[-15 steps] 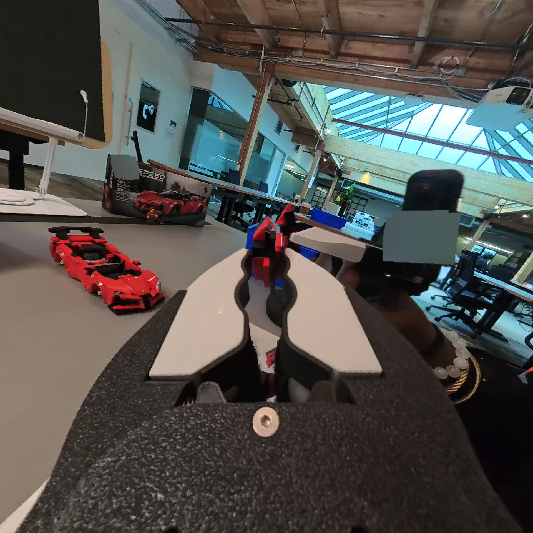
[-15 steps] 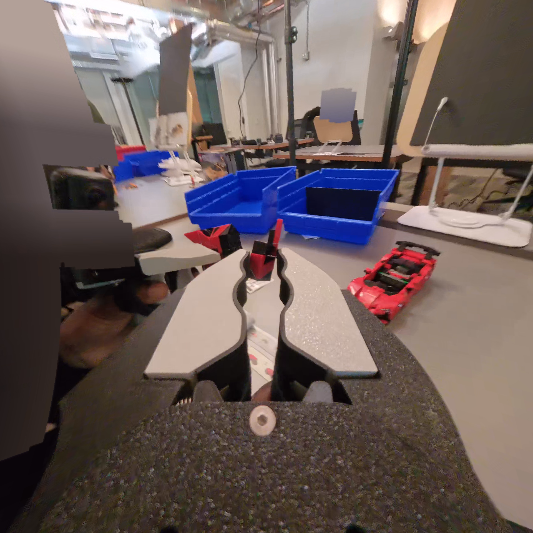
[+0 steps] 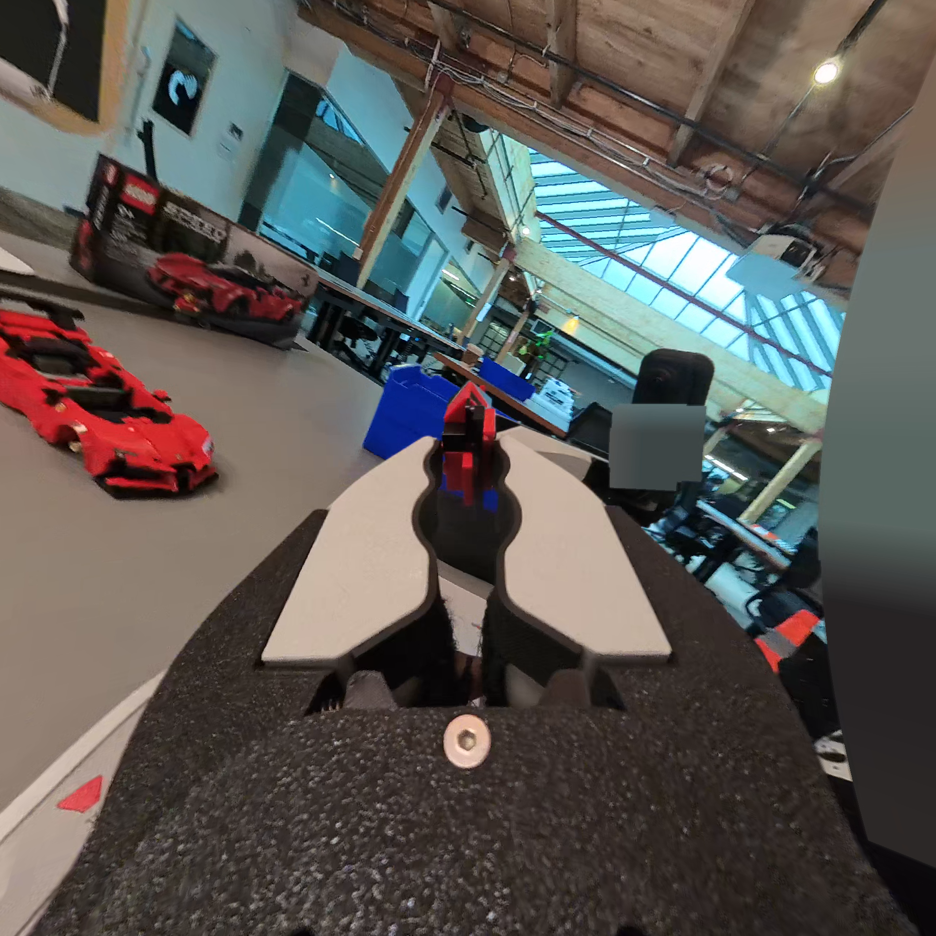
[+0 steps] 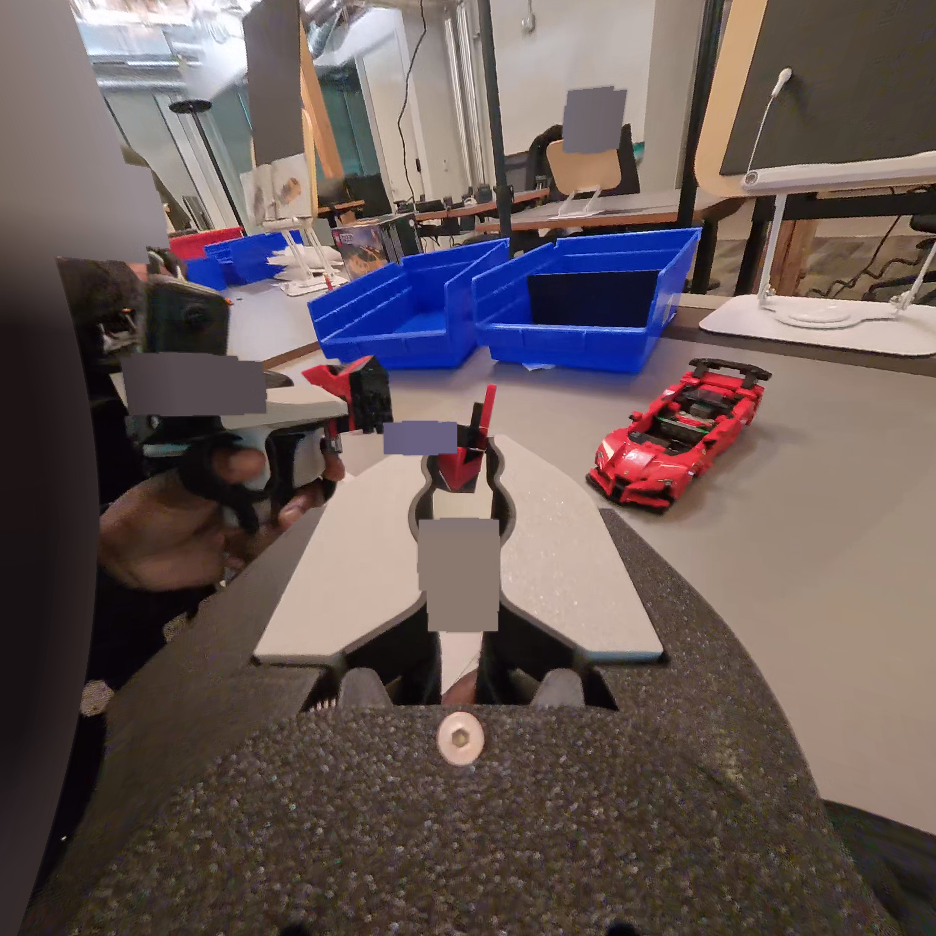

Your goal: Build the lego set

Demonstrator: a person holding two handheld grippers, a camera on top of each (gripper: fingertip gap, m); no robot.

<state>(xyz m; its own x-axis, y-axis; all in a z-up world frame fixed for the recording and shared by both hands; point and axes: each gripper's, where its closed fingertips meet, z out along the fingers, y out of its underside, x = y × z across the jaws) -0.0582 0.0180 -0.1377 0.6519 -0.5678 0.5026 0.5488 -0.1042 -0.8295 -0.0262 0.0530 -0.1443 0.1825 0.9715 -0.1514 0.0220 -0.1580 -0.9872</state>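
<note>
**Both grippers clamped on red-and-black sub-assemblies above the grey table**

Your left gripper (image 3: 468, 443) has its fingertips pressed in on a red and black block cluster (image 3: 468, 425), which stands up out of the tips. In the right wrist view this same gripper (image 4: 349, 405) sits to the left of the red car, well apart from it, with your left hand (image 4: 202, 516) wrapped round its handle.

Your right gripper (image 4: 458, 456) is pinching a small red wedge piece (image 4: 458, 468); a thin red and black strip rises from that piece above the tips. It is held off the grey table (image 4: 759, 582), left of the red car and nearer to it than the left gripper's load. The two held pieces are near each other but apart.

The red car (image 4: 678, 430), largely built, rests on the table with its nose toward the near edge. Behind it stand two blue bins (image 4: 506, 314) side by side, touching. Beyond the car, in the left wrist view, the set's box (image 3: 192, 263) stands on the table. Right of the car and farther back lies a white lamp base (image 4: 820, 324).

The left wrist view is motion-blurred; finer detail of the block cluster cannot be made out.
</note>
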